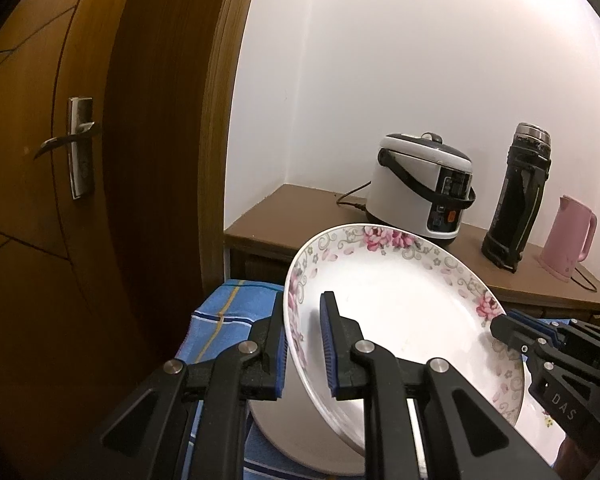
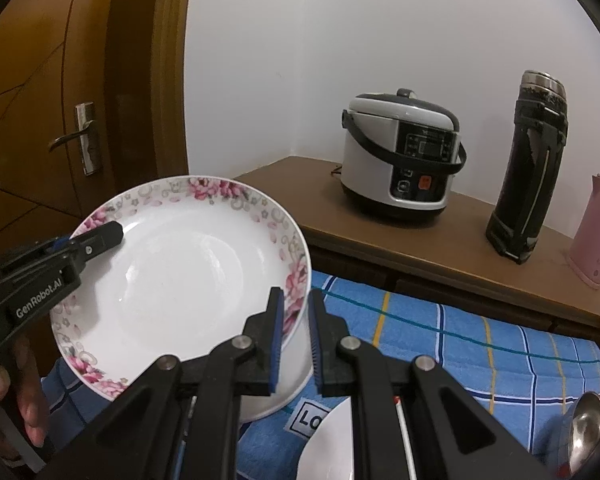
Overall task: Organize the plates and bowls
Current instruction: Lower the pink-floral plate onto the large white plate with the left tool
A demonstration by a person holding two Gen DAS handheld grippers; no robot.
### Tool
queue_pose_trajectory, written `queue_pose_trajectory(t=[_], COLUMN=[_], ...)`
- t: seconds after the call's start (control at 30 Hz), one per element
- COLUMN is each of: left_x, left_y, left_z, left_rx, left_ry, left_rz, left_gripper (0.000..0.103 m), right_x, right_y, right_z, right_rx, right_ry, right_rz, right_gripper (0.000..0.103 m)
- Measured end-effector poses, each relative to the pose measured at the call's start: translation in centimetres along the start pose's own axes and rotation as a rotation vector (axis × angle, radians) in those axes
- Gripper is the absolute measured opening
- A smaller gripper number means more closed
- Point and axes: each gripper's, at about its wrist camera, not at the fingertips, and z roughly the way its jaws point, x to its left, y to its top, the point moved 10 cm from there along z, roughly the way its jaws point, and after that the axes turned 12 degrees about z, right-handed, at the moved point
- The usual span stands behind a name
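Observation:
A white floral-rimmed deep plate (image 1: 404, 320) is held tilted in the air above the blue checked cloth (image 1: 228, 316). My left gripper (image 1: 304, 344) is shut on its left rim, one finger inside, one outside. My right gripper (image 2: 294, 336) is shut on the opposite rim of the same plate (image 2: 180, 272). Each gripper shows in the other's view: the right gripper (image 1: 500, 328) and the left gripper (image 2: 114, 234). A second white dish (image 1: 300, 440) lies on the cloth under the plate. Another white dish edge (image 2: 332, 444) lies in front of my right gripper.
A wooden cabinet (image 2: 300, 184) behind the cloth carries a rice cooker (image 2: 404, 156), a black thermos (image 2: 528, 164) and a pink kettle (image 2: 596, 232). A brown door (image 1: 60, 160) with a metal handle stands at left. A metal spoon (image 2: 584, 432) lies at far right.

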Motion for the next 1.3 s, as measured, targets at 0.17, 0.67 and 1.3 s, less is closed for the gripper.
queue_pose_trajectory(t=[0.17, 0.67, 1.3], left_x=[0.0, -0.2, 0.1], left_y=[0.0, -0.5, -1.2], left_z=[0.5, 2.0, 3.2], left_rx=[-0.008, -0.057, -0.036], left_ry=[-0.003, 0.010, 0.004], left_rz=[0.001, 0.010, -0.022], left_gripper=[0.017, 0.017, 0.017], right_x=[-0.1, -0.7, -0.8], right_y=[0.2, -0.9, -1.7], right_z=[0.5, 2.6, 3.3], right_rx=[-0.005, 0.008, 0.012], right_ry=[-0.009, -0.034, -0.042], right_rz=[0.005, 0.023, 0.040], right_gripper=[0.012, 0.012, 0.012])
